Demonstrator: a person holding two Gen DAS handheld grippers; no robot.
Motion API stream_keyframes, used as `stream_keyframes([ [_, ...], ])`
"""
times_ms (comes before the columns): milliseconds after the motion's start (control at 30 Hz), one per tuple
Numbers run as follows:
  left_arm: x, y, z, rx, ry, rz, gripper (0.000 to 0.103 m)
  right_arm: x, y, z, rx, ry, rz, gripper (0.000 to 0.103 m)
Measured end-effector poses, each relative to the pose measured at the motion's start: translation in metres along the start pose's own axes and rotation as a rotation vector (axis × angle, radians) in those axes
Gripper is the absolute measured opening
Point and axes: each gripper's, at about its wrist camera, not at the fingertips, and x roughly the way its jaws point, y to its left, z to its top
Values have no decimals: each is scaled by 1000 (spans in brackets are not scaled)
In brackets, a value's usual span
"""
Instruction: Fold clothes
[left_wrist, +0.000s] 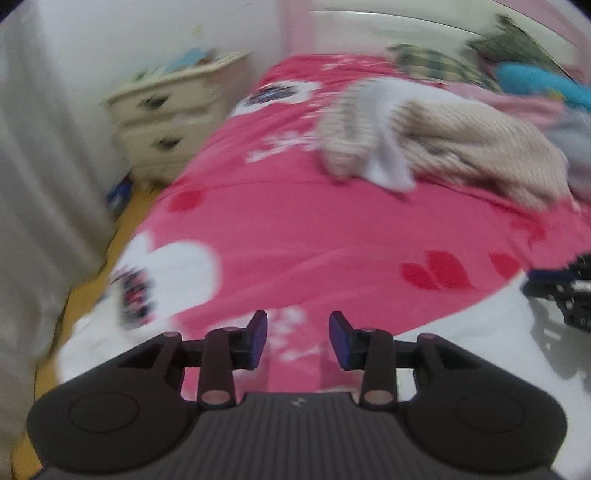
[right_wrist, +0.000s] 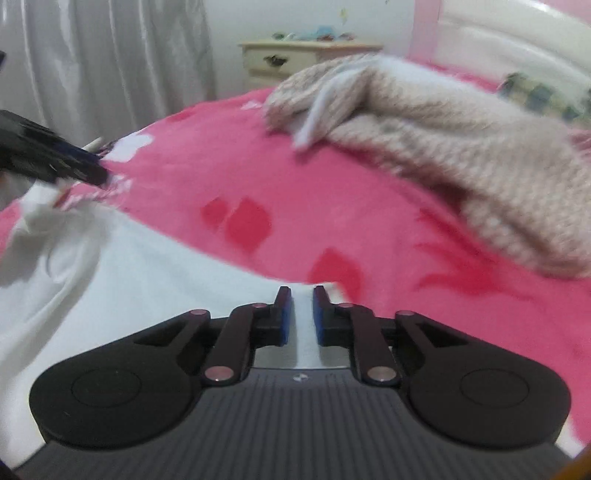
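nearest the lens in the right wrist view is the right claw (right_wrist: 298, 317), jaws drawn narrow with a strip of the white garment (right_wrist: 122, 280) running up between the blue pads; whether the pads actually press the cloth cannot be told, though the set of it suggests a pinch at the garment's edge, judged to be for lifting or drawing over a fold. the white garment lies spread at the near end of the bed, on the pink bedspread (right_wrist: 258, 177), which suits folding on a flat, open stretch. the left claw (left_wrist: 298, 341) stands partly apart with nothing between its pads, only bedspread and white cloth below it; it is judged free to take a second hold. further up the bed lies a beige knitted sweater (right_wrist: 461, 147), heaped and unfolded, well apart from the white garment, probably awaiting its turn. the right view alone shows the cloth between the pads and the other claw's tip at the garment's far left edge. the left view, much blurred, alone shows more clothes (left_wrist: 524, 77) piled near the headboard, the full front of the bedside drawers (left_wrist: 166, 122) and the yellow floor beside the bed
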Motion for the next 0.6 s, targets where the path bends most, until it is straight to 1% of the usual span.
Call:
stream_keyframes([
  [67,-17,28,0,-76,64,36,43,-13,0,0,-23,-11,0,12],
  [133,-28,55,-6,-167,155,85,46,-32,4,0,-37,-41,50,13],
  [167,-31,67,-12,-215,201,96,46,-43,9,0,-45,-61,90,13],
  [200,-35,77,-17,-249,225,96,46,-53,17,-2,-60,-75,138,12],
  [267,-42,87,-30,-280,240,97,47,-69,34,-7,-95,-88,231,13],
  [367,-48,89,-43,-285,249,102,48,-88,53,-15,-90,-82,314,13],
  [433,-53,82,-46,-264,238,116,48,-99,59,-19,-95,-70,319,13],
  [533,-72,58,-45,-168,142,94,49,-130,49,-23,-68,-93,271,13],
  [600,-82,33,-38,-94,65,44,50,-162,30,-26,-17,-129,178,13],
])
